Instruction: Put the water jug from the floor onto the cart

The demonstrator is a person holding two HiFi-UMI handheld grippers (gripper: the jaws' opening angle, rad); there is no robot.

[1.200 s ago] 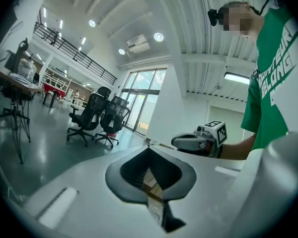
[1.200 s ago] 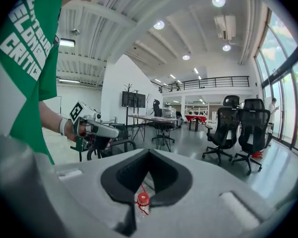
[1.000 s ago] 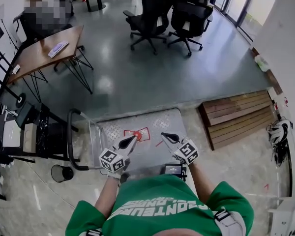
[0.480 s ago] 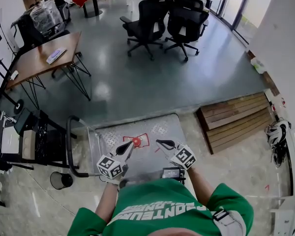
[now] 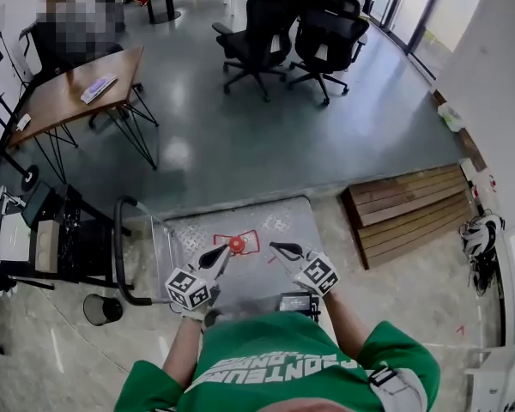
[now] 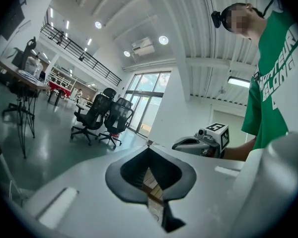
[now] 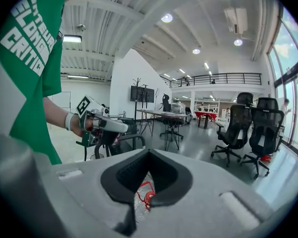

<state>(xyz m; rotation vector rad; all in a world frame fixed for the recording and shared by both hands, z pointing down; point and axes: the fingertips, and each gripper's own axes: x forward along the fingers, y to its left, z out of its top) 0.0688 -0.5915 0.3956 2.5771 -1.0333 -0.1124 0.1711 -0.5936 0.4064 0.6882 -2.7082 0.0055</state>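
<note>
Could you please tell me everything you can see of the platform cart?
The platform cart is a low flatbed with a grey, diamond-patterned, metal-looking deck and a black tubular handle upright at its left end. It stands where grey floor meets pale tiles. A red outline and a small red round thing mark the deck; nothing else shows on it. The shut left tongs and right tongs hover above its near part.

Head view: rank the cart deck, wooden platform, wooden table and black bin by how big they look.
1. Cart deck and wooden platform: about alike, not ranked.
2. Wooden table: farther from the camera, so unsure.
3. Black bin: clearly smallest.
</note>
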